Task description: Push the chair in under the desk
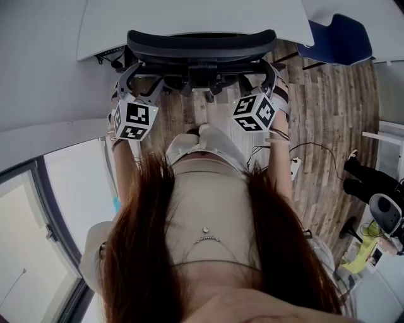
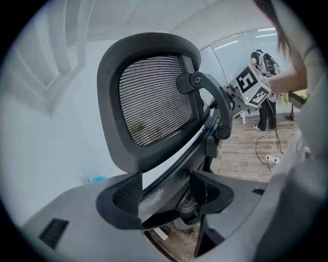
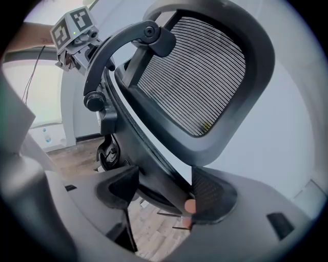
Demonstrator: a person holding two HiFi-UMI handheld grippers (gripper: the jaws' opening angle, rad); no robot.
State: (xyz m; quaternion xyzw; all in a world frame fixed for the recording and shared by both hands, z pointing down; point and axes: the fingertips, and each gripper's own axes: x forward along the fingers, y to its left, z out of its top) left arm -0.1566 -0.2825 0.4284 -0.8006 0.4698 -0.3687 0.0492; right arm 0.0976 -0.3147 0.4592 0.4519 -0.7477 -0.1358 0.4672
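The left gripper (image 2: 166,197) has its jaws closed on the curved back rim of the chair (image 1: 201,45), and the dark frame fills the gap between the pads. The right gripper (image 3: 163,193) clamps the same rim on the opposite side. The mesh headrest (image 2: 154,97) rises above both grips. In the head view the chair stands straight ahead of the person, with the top of its back meeting the edge of the white desk (image 1: 189,16). Wooden floor (image 1: 322,126) spreads to the right, where a power strip (image 1: 295,167) and its cable lie. A blue chair (image 1: 344,38) stands by the desk's corner, and another person (image 2: 264,94) stands well apart.
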